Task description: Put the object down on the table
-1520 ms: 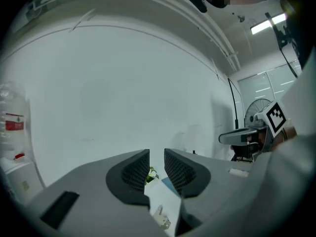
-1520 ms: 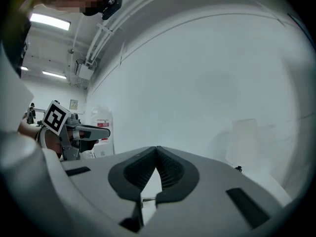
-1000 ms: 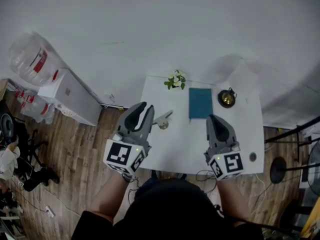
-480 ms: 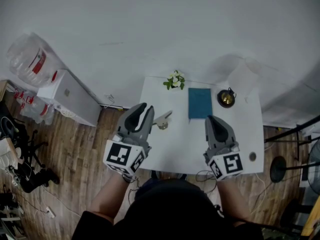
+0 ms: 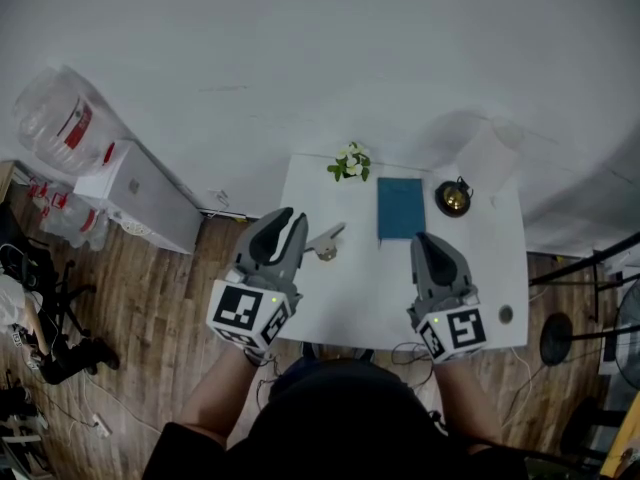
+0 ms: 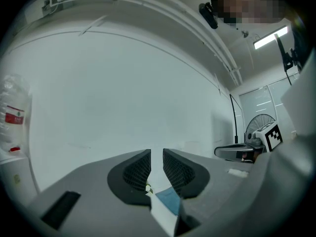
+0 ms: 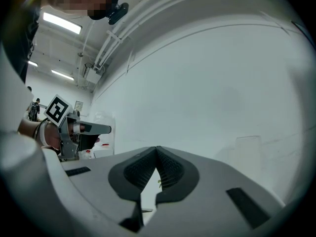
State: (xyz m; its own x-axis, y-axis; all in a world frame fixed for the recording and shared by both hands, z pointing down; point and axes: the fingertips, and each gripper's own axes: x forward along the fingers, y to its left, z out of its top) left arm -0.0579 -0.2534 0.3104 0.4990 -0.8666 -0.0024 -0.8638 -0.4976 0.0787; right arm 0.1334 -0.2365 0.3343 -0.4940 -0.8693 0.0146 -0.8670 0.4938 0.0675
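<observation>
Worktop (image 5: 370,288), small, white and rectangular, seen from above against a pale wall, with wooden floor (image 5: 150,298) to its left. You hold a grey two-jaw gripper in each hand over its near edge, each with a cube of black-and-white square markers at the back.

Your left gripper (image 5: 287,216) hovers at the worktop's left edge. In the left gripper view its jaws (image 6: 157,152) stand slightly apart, with a narrow gap and nothing between the ribbed pads. Your right gripper (image 5: 428,240) hovers over the right half of the worktop. In the right gripper view its jaws (image 7: 157,148) are pressed together at the tips and hold nothing.

The small pale object (image 5: 326,242) lies on the worktop just beside the tip of your left gripper, apart from the jaws. It has a short arm pointing away from you; what it is cannot be made out.

Farther back on the worktop, a sprig of white flowers (image 5: 350,161) with green leaves lies near the far edge. A teal book (image 5: 401,207) lies flat to its right, and a brass bell-shaped item (image 5: 453,197) sits just right of the book. A small round thing (image 5: 505,314) lies near the front right corner, close to your right gripper's cube.

On the floor to the left, a large clear water bottle (image 5: 60,118) rests by a long white box (image 5: 140,193).
</observation>
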